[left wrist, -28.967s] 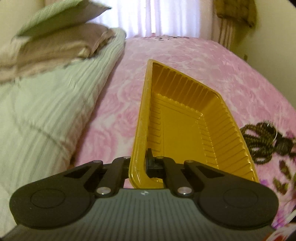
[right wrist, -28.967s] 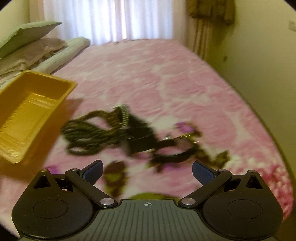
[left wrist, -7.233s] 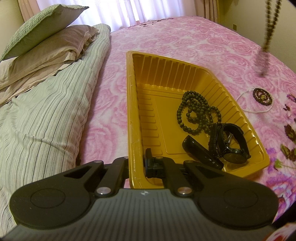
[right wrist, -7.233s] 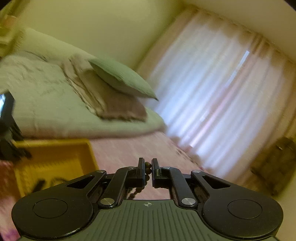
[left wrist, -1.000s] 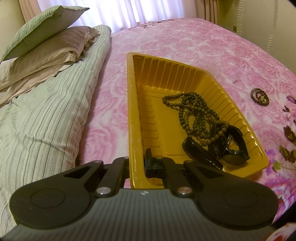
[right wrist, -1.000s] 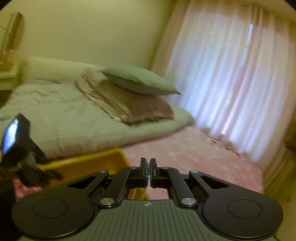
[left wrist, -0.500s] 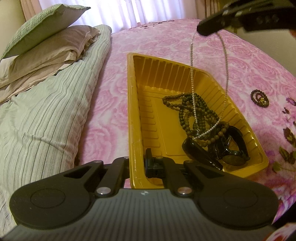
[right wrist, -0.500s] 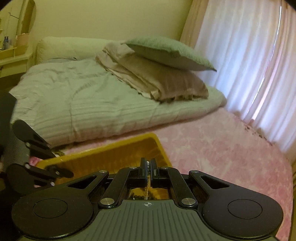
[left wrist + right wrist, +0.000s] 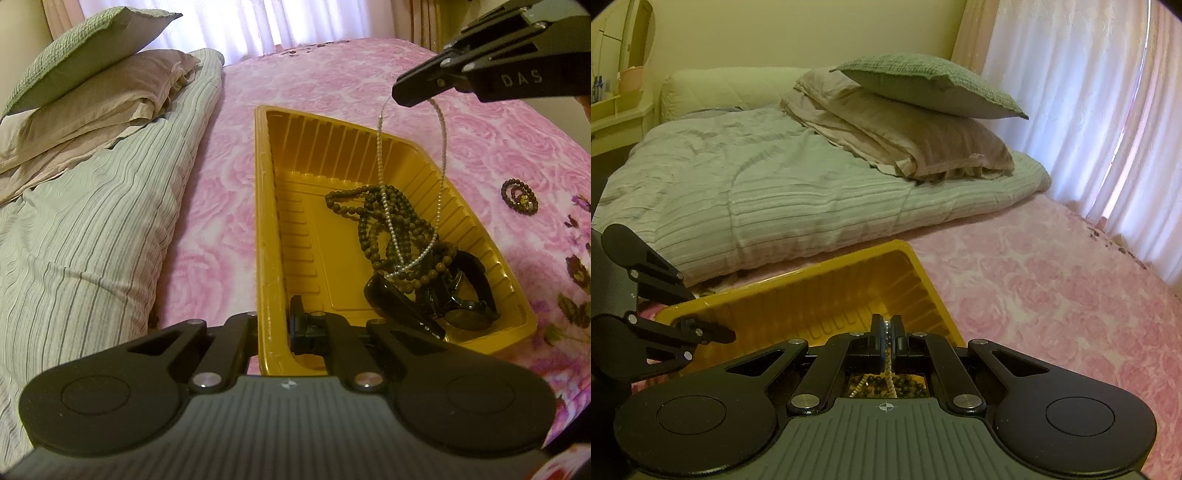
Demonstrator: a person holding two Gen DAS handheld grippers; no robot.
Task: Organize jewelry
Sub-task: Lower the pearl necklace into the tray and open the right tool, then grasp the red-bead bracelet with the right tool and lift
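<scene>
Lowering the pearl necklace (image 9: 410,181) calls for patience: bring your right gripper (image 9: 886,334), clamped on the strand, down until the loop pools inside the yellow tray (image 9: 269,206), then part the fingers. Your left gripper (image 9: 275,328) is pinched on the tray's near rim. The thin, pale necklace dangles over dark wooden beads (image 9: 373,221) and a black watch (image 9: 469,299).

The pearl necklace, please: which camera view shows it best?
The left wrist view: the pearl necklace hangs as a whole loop from the right hand-held gripper over the yellow tray. The right wrist view shows only a short stretch between the fingers.
</scene>
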